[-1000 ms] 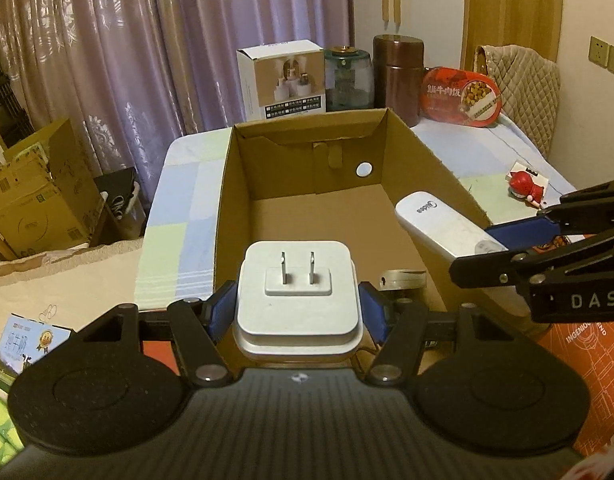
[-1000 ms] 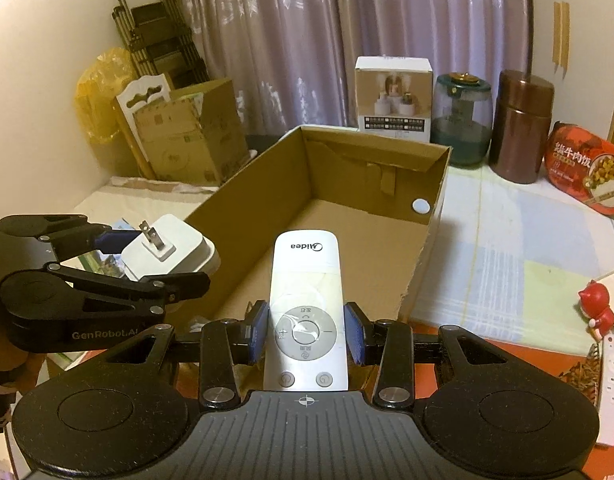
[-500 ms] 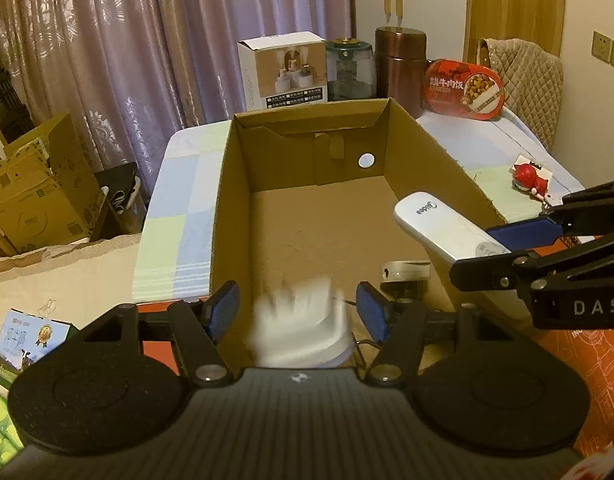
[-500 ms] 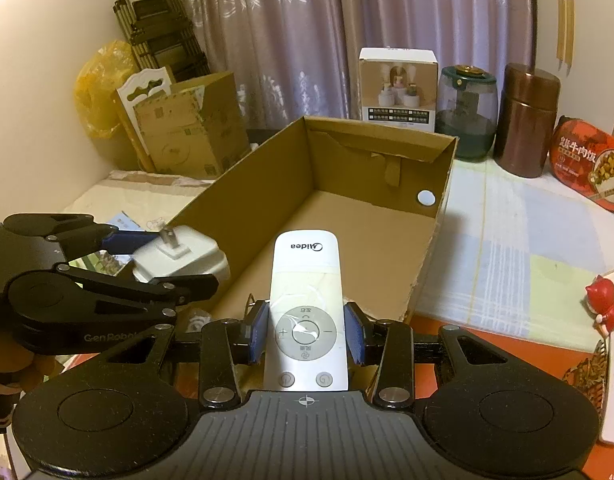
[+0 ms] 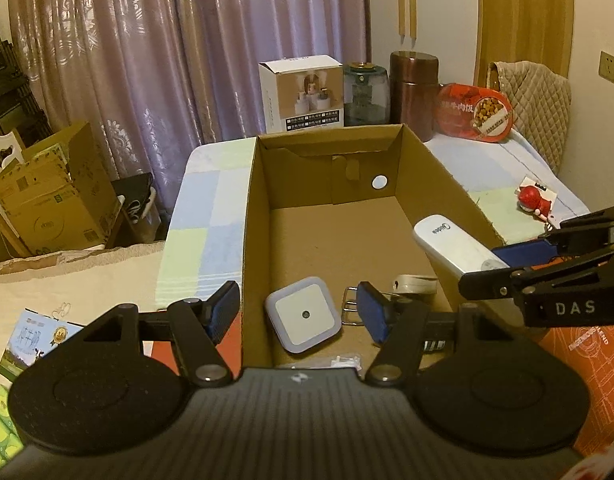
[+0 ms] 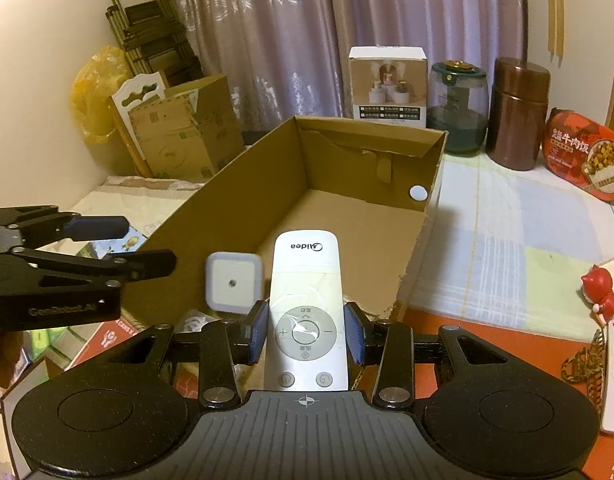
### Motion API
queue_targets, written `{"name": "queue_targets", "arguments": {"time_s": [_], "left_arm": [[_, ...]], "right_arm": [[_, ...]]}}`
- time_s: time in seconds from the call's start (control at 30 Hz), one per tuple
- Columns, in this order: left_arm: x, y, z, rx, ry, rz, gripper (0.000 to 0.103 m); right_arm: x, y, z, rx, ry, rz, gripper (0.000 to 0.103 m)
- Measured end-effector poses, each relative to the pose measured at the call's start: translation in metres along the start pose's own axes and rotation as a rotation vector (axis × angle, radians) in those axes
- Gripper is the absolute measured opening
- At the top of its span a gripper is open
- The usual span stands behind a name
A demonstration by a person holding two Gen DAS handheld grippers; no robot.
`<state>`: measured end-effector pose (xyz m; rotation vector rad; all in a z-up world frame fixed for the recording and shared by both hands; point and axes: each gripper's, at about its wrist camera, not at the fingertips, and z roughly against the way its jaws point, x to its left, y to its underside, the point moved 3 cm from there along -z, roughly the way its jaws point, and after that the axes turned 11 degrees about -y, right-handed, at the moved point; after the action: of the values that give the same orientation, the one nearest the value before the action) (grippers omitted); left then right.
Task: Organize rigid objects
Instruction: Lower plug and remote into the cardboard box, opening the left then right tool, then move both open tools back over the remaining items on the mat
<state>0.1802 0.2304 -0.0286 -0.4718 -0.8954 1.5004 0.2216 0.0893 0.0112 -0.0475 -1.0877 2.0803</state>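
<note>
the left tongs [image 5: 299, 312] have just spread and dropped the white plug adapter [image 5: 303, 315], which now lies flat, face up, on the cardboard box [image 5: 439, 172] floor below them: one item stowed. the right tongs [image 6: 305, 332] pinch the white remote [image 6: 305, 304], long axis pointing forward over the box, likely next.

Mauve patterned curtains [image 5: 155, 52] covered the far wall. Cream walls [image 6: 39, 80] stood left and right. A wooden door frame [image 5: 525, 12] stood far right, wall sockets [image 5: 613, 70] beside it. Lighting was dim and warm.
</note>
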Motion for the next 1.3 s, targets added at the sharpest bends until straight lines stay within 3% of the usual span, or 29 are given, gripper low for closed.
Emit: {"name": "queue_targets", "arguments": {"time_s": [0.23,0.3,0.67,0.87,1.1,1.3], "left_arm": [[0.001,0.005,0.006,-0.003,0.003,0.014,0.06],[0.001,0.006,0.009,-0.005,0.003,0.017,0.06],[-0.005,0.011,0.046,-0.022,0.016,0.075,0.06],[-0.033,0.011,0.082,-0.053,0.029,0.049,0.06],[-0.083,0.014,0.122,-0.067,0.112,0.044,0.06],[-0.125,0.023,0.143,-0.06,0.169,0.038,0.06]], "right_arm": [[-0.001,-0.003,0.003,-0.047,-0.019,0.002,0.038],[0.0,-0.003,0.009,-0.071,-0.01,0.002,0.043],[-0.017,0.03,0.083,-0.157,0.063,-0.096,0.053],[-0.035,0.055,0.144,-0.215,0.142,-0.169,0.056],[-0.047,0.091,0.21,-0.218,0.272,-0.156,0.06],[-0.069,0.123,0.257,-0.238,0.33,-0.233,0.062]]}}
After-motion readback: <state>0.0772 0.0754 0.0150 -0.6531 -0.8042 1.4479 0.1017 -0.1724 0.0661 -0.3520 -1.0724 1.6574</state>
